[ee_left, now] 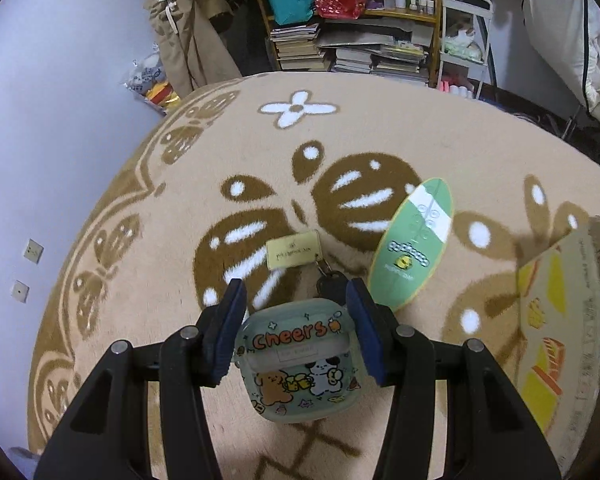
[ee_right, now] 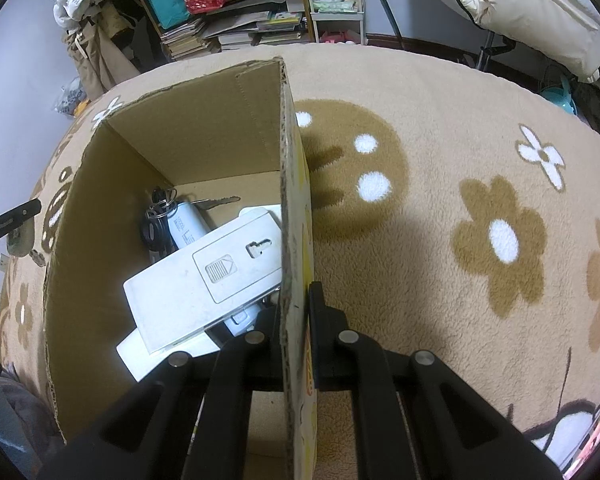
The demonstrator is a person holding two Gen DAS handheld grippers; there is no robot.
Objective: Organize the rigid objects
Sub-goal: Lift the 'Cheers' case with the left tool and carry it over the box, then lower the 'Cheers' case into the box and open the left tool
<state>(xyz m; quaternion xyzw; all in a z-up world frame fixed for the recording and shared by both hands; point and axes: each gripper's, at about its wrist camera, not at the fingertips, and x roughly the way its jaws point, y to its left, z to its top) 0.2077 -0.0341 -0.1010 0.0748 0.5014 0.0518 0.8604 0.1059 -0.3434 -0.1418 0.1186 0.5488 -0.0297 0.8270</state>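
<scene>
Beige fleece blanket (ee_left: 380, 132) with brown butterfly and flower print, cluttered shelves behind. Left gripper (ee_left: 298, 304) spread wide, its blue pads flanking a "Cheers" cartoon earbud case (ee_left: 296, 364) that lies on the blanket, gaps visible on both sides. Gold key tag (ee_left: 293, 253) and green oval card (ee_left: 414, 240) lie just beyond. Right gripper (ee_right: 296, 312) clamped on the cardboard box (ee_right: 180, 140) wall. Inside: white flat device (ee_right: 204, 280), keys (ee_right: 158, 216), white cylinder (ee_right: 186, 226).
</scene>
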